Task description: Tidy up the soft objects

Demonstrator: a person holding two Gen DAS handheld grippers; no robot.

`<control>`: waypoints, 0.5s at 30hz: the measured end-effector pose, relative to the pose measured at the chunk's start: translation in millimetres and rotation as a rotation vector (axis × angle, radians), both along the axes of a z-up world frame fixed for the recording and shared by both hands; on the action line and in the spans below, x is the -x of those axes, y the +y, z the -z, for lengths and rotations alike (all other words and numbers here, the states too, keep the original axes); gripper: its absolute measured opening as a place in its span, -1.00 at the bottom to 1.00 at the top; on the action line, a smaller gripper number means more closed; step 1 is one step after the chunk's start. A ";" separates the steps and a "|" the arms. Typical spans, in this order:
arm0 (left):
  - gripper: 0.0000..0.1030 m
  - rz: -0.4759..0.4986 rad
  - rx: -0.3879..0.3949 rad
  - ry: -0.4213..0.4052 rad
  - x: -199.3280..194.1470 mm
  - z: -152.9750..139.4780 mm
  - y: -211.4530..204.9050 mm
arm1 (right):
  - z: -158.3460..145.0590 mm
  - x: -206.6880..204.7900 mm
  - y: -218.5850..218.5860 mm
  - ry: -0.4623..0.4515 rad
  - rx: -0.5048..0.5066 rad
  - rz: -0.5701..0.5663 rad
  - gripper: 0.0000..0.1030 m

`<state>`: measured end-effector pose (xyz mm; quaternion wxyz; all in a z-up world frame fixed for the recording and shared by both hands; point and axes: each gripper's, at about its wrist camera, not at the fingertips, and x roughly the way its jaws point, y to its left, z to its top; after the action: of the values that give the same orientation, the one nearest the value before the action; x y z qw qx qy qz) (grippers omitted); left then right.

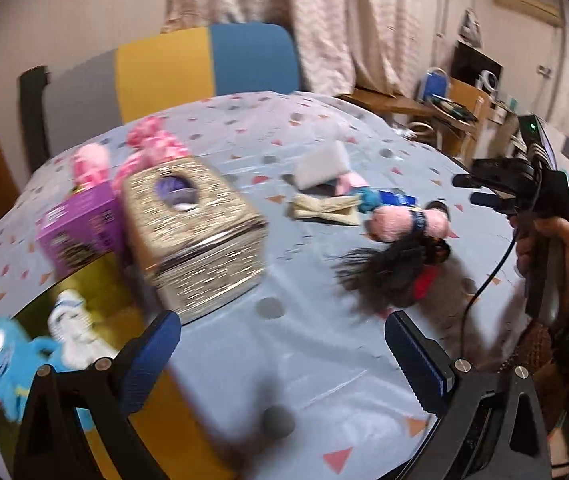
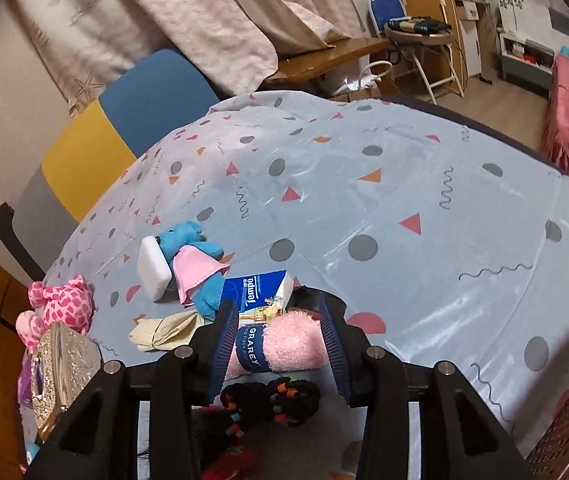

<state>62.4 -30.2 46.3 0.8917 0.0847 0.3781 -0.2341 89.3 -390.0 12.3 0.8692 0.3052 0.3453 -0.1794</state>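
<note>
Table (image 2: pixel 424 184), under a blue-grey patterned plastic cloth, carries the whole lot.

Containers, largest first. Yellow-green tray or bin (image 1: pixel 104 280) at the left edge: it holds a blue plush (image 1: pixel 8 364) with a bright flower patch and a white striped soft item (image 1: pixel 72 332). Looks like the collecting spot, though that is a judgement. Glittery tissue box (image 1: pixel 196 236): stiff shell, something purple-white showing in its oval opening. Purple carton (image 1: pixel 72 228) touching its left side; contents hidden.

Loose soft things: pink spotted plush (image 2: pixel 66 300) beyond the boxes; blue elephant plush (image 2: pixel 192 252) with a pink cloth, leaning on a white foam block (image 2: pixel 152 268); tissue packet (image 2: pixel 258 288); cream glove (image 2: pixel 164 330); black-haired doll (image 2: pixel 276 398) nearest the camera.

Task's thing: rolled pink towel (image 2: pixel 284 344) with a dark paper band, lying mid-table.

Right gripper (image 2: pixel 278 344): jaws partly open, straddling the towel, one at each end; whether the pads press it I cannot tell.

Left gripper (image 1: pixel 284 344): jaws wide open, empty, above bare cloth.

Handling, judged: light, compressible, fluffy, not fragile. Gripping endwise could buckle it; across the banded middle seems firmer.
</note>
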 end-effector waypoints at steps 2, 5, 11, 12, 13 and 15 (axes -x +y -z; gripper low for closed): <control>0.97 0.047 -0.002 0.017 -6.7 1.7 -16.9 | 2.2 -0.6 -2.8 -0.002 -0.016 0.006 -0.17; 0.91 0.089 -0.012 0.032 -17.5 4.6 -38.7 | 4.3 -1.2 -4.4 0.001 -0.033 0.007 -0.17; 0.89 0.201 -0.059 0.043 -34.6 10.5 -88.1 | 3.2 2.9 -7.4 -0.011 -0.038 0.028 -0.17; 0.88 0.229 -0.067 0.037 -36.6 10.6 -97.5 | 3.2 3.7 -8.6 -0.015 -0.043 0.034 -0.17; 0.87 0.263 -0.074 0.031 -38.5 10.4 -107.8 | 3.4 4.7 -10.2 -0.019 -0.050 0.041 -0.17; 0.85 0.320 -0.086 0.023 -42.8 11.4 -126.0 | 5.0 6.0 -13.3 -0.024 -0.070 0.048 -0.17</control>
<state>105.2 -156.2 34.9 0.8342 0.1792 0.3797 -0.3575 83.3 -403.3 7.4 0.8575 0.3456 0.3336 -0.1844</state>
